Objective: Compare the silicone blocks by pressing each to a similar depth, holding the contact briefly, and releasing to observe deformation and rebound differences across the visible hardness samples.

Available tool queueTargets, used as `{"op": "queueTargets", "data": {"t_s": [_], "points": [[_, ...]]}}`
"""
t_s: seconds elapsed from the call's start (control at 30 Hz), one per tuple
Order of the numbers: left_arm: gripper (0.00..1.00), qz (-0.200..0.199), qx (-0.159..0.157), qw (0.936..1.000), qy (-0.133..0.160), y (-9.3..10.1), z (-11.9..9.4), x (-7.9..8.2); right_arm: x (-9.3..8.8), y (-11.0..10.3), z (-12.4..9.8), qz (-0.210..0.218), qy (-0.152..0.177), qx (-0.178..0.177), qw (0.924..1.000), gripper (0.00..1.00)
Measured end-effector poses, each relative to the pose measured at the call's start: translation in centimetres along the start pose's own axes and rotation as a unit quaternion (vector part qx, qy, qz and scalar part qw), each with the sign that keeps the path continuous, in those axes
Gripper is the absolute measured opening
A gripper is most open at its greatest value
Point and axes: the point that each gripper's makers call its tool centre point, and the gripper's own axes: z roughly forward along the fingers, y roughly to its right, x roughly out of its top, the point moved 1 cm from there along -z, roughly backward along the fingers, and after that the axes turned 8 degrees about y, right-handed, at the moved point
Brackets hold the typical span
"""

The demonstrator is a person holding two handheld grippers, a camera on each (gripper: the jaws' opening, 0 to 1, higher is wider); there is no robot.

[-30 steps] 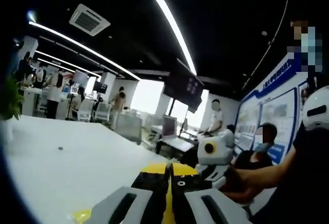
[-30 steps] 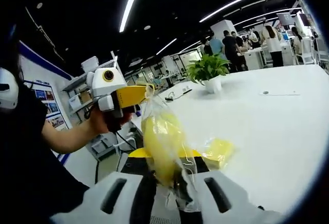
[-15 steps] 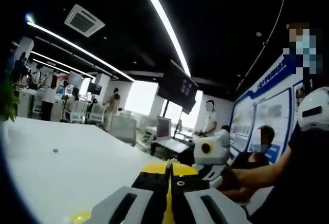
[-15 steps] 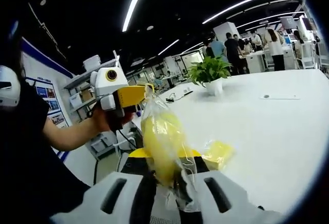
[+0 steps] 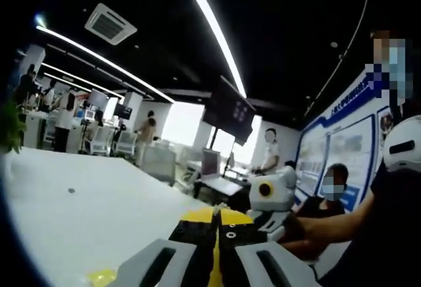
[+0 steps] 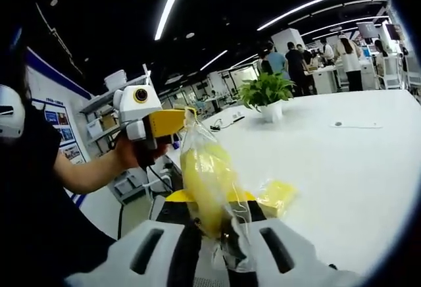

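Note:
My right gripper [image 6: 212, 220] is shut on a clear plastic bag [image 6: 197, 135] that stands up between its jaws, with a yellow silicone block [image 6: 205, 182] inside. A second yellow block [image 6: 277, 195] lies on the white table [image 6: 342, 168] just beyond. A hand holds the left gripper [image 6: 179, 120] at the bag's top edge; whether it pinches the bag I cannot tell. In the left gripper view its jaws [image 5: 216, 221] are pressed together, a yellow scrap [image 5: 102, 276] lies low on the left, and the right gripper [image 5: 271, 201] sits in a hand at the right.
A potted plant [image 6: 266, 93] stands on the table's far side, with a small dark dot [image 6: 337, 124] on the tabletop. Shelves [image 6: 99, 126] stand at the left. A seated person [image 5: 332, 185] and chairs are beyond the table edge, with several people standing far back.
Both views have shifted slightly with the hands. The bag stays in the right gripper and the left gripper stays by its top.

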Motion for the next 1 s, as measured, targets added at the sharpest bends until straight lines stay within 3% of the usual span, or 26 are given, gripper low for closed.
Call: {"op": "queueTargets", "data": {"t_s": [0.17, 0.23, 0.33, 0.4, 0.63, 1.0], "points": [[0.0, -0.007, 0.014, 0.9999, 0.005, -0.1, 0.3, 0.0, 0.1, 0.1, -0.2, 0.003, 0.001, -0.003, 1.0, 0.05], [0.0, -0.051, 0.029, 0.9982, 0.015, 0.0, 0.6, 0.3, 0.3, 0.1, -0.4, 0.009, 0.006, -0.003, 0.9999, 0.05], [0.0, -0.037, 0.026, 0.9986, 0.027, 0.3, 0.9, 0.6, 1.0, 0.2, -0.5, 0.003, 0.021, -0.01, 0.9997, 0.05], [0.0, -0.051, 0.019, 0.998, 0.032, 0.5, 1.2, 0.8, 1.2, 0.4, -0.8, 0.009, 0.027, -0.012, 0.9995, 0.05], [0.0, -0.054, 0.02, 0.9979, 0.028, 0.6, 1.5, 0.4, 1.0, 0.4, -1.0, 0.014, 0.028, -0.011, 0.9994, 0.07], [0.0, -0.061, 0.025, 0.9972, 0.034, 0.5, 2.2, 0.5, 1.3, 0.9, -1.1, 0.007, 0.058, -0.016, 0.9981, 0.09]]}}
